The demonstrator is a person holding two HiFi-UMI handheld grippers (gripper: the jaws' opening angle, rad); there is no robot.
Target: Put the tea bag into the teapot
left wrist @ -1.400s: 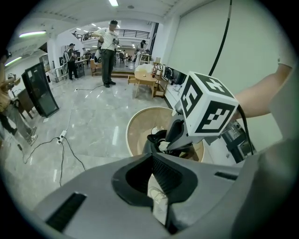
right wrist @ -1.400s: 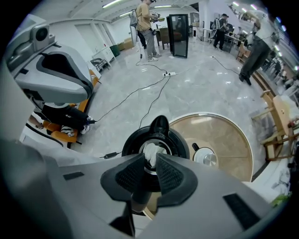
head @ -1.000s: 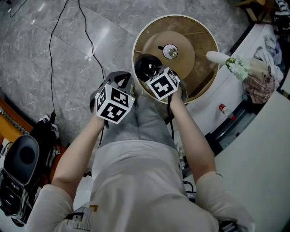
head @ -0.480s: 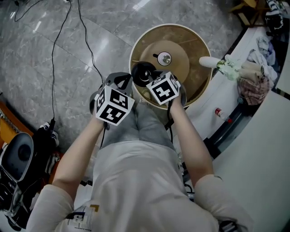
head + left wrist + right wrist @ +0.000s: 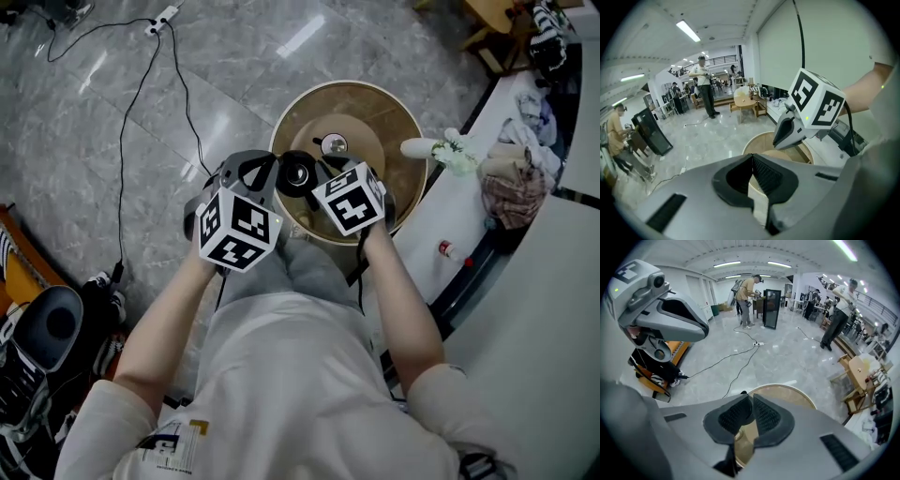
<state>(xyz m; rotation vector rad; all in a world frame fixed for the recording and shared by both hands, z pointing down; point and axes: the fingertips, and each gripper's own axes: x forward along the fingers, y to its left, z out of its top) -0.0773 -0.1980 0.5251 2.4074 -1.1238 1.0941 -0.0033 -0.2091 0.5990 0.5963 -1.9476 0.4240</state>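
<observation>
A round wooden table (image 5: 412, 141) stands on the floor ahead of me, with a raised disc in its middle. On that disc sits a small silver round piece with a dark stub (image 5: 330, 144). A black round open-topped vessel (image 5: 298, 173), seemingly the teapot, shows at the table's near rim. No tea bag shows in any view. My left gripper (image 5: 251, 167) (image 5: 751, 159) hangs just left of the black vessel, jaws shut and empty. My right gripper (image 5: 323, 171) (image 5: 752, 401) hangs just right of it over the table's near edge, also shut on nothing.
A white counter (image 5: 525, 309) runs along the right with cloths (image 5: 514, 192), a white bottle-like thing (image 5: 431, 148) and a small red-capped item (image 5: 446, 250). Black cables (image 5: 131, 112) trail over the grey marble floor. A dark bag (image 5: 47, 328) lies at lower left. People stand far off.
The table and the things on it now sit lower in the head view. Both grippers stay side by side at the table's near rim, still shut.
</observation>
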